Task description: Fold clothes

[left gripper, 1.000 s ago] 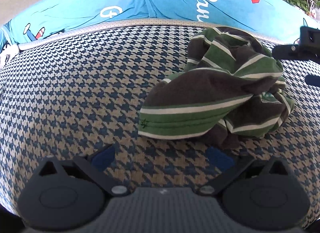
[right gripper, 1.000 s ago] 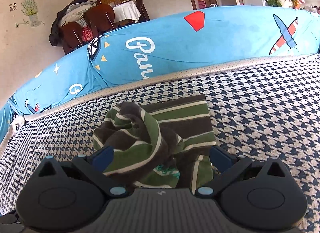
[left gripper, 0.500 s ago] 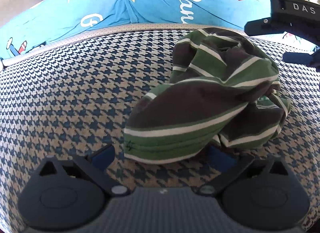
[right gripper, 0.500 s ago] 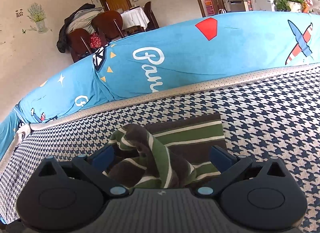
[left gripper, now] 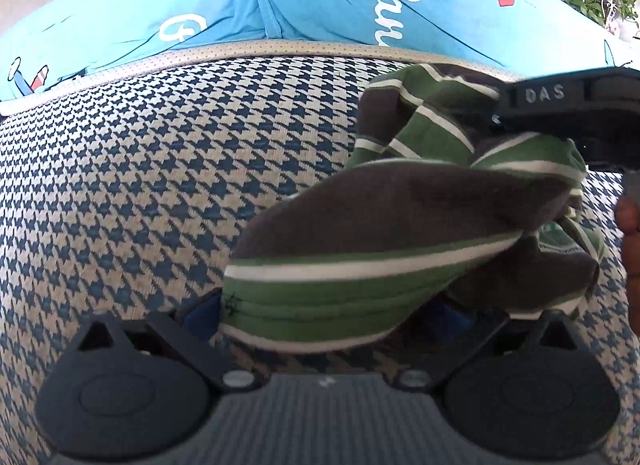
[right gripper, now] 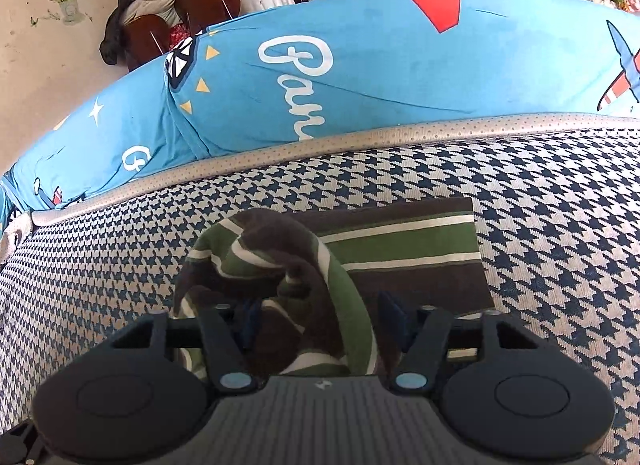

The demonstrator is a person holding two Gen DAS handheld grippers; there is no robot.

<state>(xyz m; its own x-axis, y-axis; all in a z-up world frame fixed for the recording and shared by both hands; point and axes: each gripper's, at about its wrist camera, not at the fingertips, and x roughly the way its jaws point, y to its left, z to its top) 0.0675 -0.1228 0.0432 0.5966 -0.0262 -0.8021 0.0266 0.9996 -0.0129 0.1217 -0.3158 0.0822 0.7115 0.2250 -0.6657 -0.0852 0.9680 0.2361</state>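
Sofa seat: the houndstooth seat cushion (right gripper: 540,225) gives us a broad flat bed to work on, with the blue printed cover (right gripper: 360,73) over the backrest behind it.
Garment: the green, brown and white striped garment (left gripper: 400,225) lies crumpled in a heap on the seat, one flat part spread toward the backrest.
Step in hand: we judge this the first pick-up, both tongs taking hold so the heap can be lifted and shaken flat.
Right gripper (right gripper: 316,317): its jaws have just been closing, now narrow around a raised twist of the cloth, the blue pads at its sides (whether they pinch fully yet we cannot tell).
Left gripper (left gripper: 324,315): jaws wide, the banded hem lying between them, not gripped.
How to do it well: we should close the left on the hem edge alone, one layer if possible, then draw both hands apart before lifting, so the twist unwinds.
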